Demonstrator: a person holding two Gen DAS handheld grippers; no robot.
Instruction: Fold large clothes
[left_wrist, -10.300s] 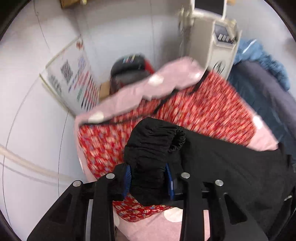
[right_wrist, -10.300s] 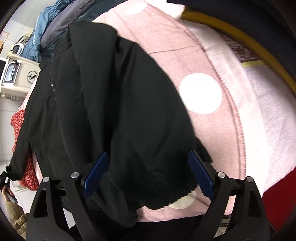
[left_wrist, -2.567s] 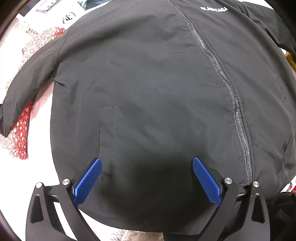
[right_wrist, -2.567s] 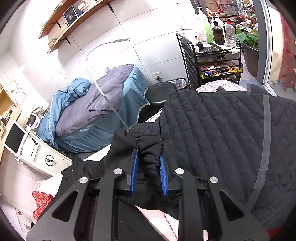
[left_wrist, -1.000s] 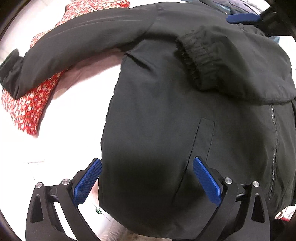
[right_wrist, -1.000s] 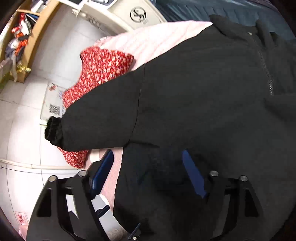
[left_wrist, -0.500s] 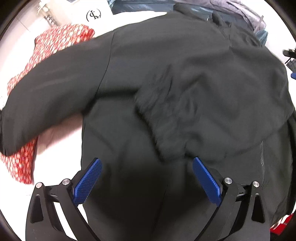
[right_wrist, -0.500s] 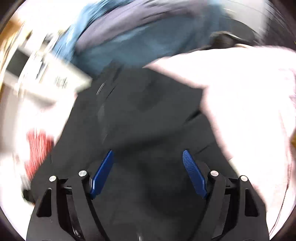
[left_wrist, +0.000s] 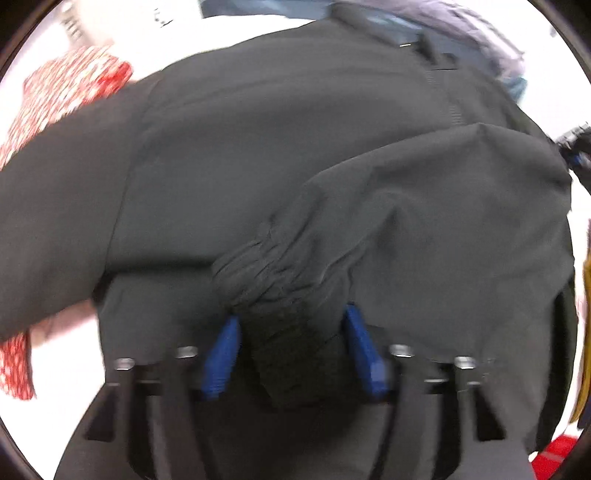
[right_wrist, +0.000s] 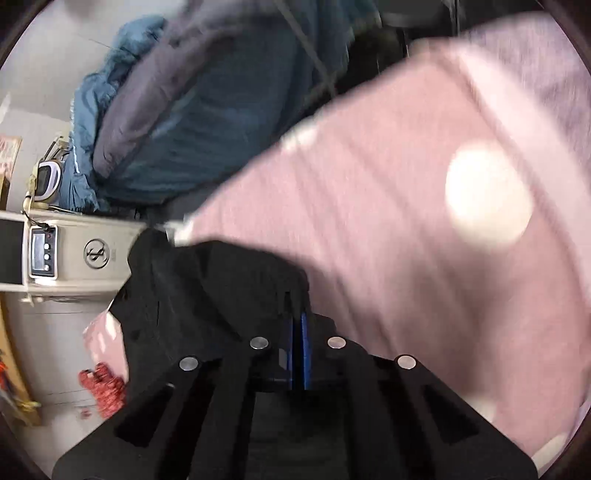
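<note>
The left gripper (left_wrist: 291, 347) points steeply down at the black woven jacket (left_wrist: 295, 155). Its jaws have just been closing and stand at middle width, with the gathered elastic cuff (left_wrist: 266, 273) of one sleeve between the two blue ribbed pads (left_wrist: 221, 354). The picture is blurred, so it is not sure that the pads already press on the cuff.

The right gripper (right_wrist: 297, 350) also points downward. Its jaws have just been closing and its two blue pads are now together; a thin edge of the black jacket (right_wrist: 207, 291) seems to be pinched between them.

The jacket lies spread on the pink soft blanket with pale round dots (right_wrist: 406, 240). One sleeve is folded across the body and the other sleeve stretches out to the left in the left wrist view.

Farther away, one red cloth with small white flowers (left_wrist: 70, 85) lies beside the jacket. Beyond the blanket stand one beige machine with a small display (right_wrist: 74, 254) and one pile of blue and grey quilted bedding (right_wrist: 192, 118).
</note>
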